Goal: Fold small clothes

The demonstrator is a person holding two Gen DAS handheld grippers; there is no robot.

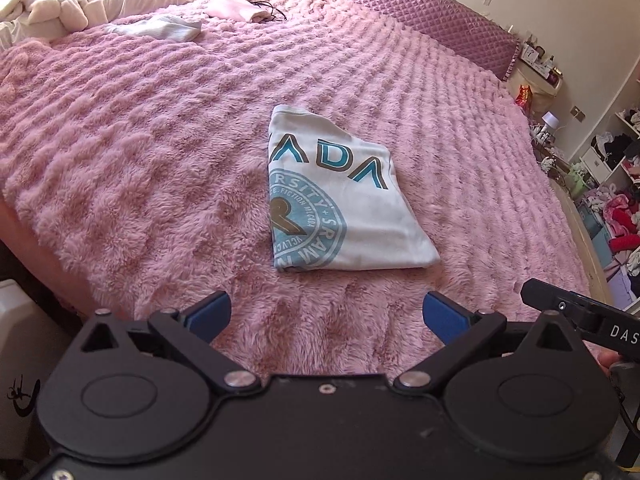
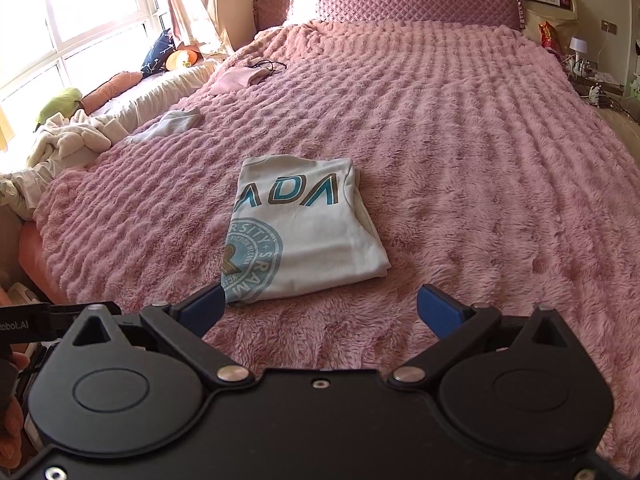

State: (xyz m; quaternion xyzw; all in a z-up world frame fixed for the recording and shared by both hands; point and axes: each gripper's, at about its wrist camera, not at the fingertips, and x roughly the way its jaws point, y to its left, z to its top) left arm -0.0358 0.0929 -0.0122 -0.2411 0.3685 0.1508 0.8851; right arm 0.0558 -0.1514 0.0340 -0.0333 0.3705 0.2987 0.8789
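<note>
A white T-shirt (image 1: 344, 196) with teal lettering and a round teal print lies folded into a compact rectangle on the pink fluffy blanket (image 1: 140, 168). In the right wrist view the same folded shirt (image 2: 304, 236) sits just beyond the fingers. My left gripper (image 1: 326, 312) is open, its blue pads wide apart, held back from the shirt's near edge with nothing between them. My right gripper (image 2: 320, 308) is open too and holds nothing; its left pad (image 2: 206, 308) overlaps the shirt's near corner in the picture, and touch cannot be judged.
A striped white garment (image 1: 160, 30) and a pink garment (image 1: 236, 10) with a black cord lie far back on the bed. A cream bundle (image 2: 68, 138) sits by the window bench. A quilted headboard (image 2: 416, 0), a nightstand (image 2: 592, 76) and cluttered shelves (image 1: 616, 200) border the bed.
</note>
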